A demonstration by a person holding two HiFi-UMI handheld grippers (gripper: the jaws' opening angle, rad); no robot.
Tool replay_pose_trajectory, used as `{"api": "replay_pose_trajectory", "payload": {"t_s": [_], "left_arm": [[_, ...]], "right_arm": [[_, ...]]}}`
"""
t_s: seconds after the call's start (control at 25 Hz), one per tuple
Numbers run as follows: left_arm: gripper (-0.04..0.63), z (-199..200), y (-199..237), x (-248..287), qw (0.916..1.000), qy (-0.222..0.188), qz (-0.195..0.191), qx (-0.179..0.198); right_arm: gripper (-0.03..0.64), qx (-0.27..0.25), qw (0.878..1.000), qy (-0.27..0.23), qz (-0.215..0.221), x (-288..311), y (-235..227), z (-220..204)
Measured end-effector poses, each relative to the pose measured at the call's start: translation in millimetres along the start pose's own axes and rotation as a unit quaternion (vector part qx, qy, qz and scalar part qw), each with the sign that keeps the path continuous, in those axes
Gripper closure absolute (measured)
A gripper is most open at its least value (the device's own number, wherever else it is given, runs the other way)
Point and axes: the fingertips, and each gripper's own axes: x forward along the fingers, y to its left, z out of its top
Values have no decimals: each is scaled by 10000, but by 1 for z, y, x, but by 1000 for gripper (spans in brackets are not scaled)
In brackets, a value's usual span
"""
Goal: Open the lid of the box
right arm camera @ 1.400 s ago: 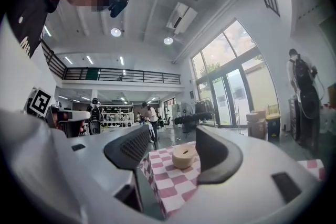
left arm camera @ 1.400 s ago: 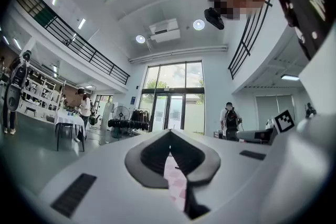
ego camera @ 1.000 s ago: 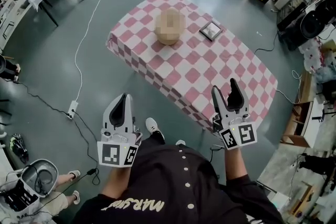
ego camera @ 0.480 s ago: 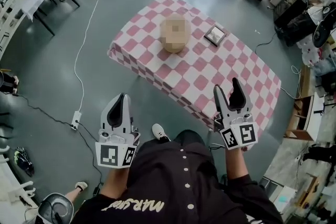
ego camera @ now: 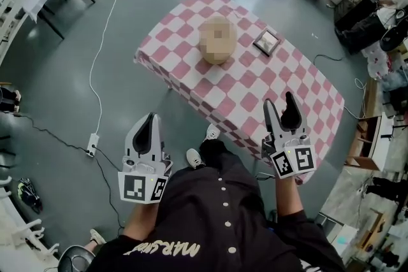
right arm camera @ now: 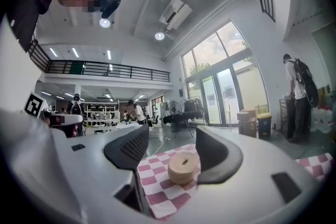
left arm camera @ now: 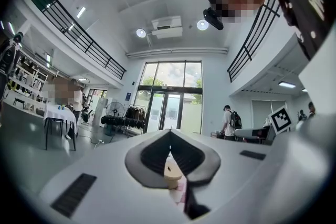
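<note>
1. Toward the upper middle of the head view, the round pale wooden box stands on the table with its pink-and-white checked cloth. A small square framed object lies just to its right. The lid looks to be still on.
2. At lower left, the left gripper has its jaws together with nothing between them. It hangs over bare floor, well apart from the table.
3. At lower right, the right gripper has its jaws apart and empty. It is over the table's near edge, and its own view frames the box in the gap, still some way ahead.
4. The step in hand is the approach. Both tools look level, which suits taking the box from the side.
5. To do it well, I would spread the left jaws before arriving and clamp the box's lower body with one tool, leaving the top band to the other.
6. The seam between lid and body cannot be made out, so close gently and lift straight up. A tilted pull could jam the lid or drag the box across the cloth.
</note>
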Motion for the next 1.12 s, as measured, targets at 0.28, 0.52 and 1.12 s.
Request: {"api": "replay_pose_trajectory", "payload": {"t_s": [0.28,0.52,1.12], "left_arm": [[584,18,14,33,9997,-193,16,171],[584,26,21,70,9993,-304,21,202],[584,23,30,163,9993,-188,81,308]], "right_arm": [[350,6,9997,-219,86,41,-6,14],[350,-47,9995,-272,126,75,-21,24],[342,-10,10000,56,75,166,-72,12]]}}
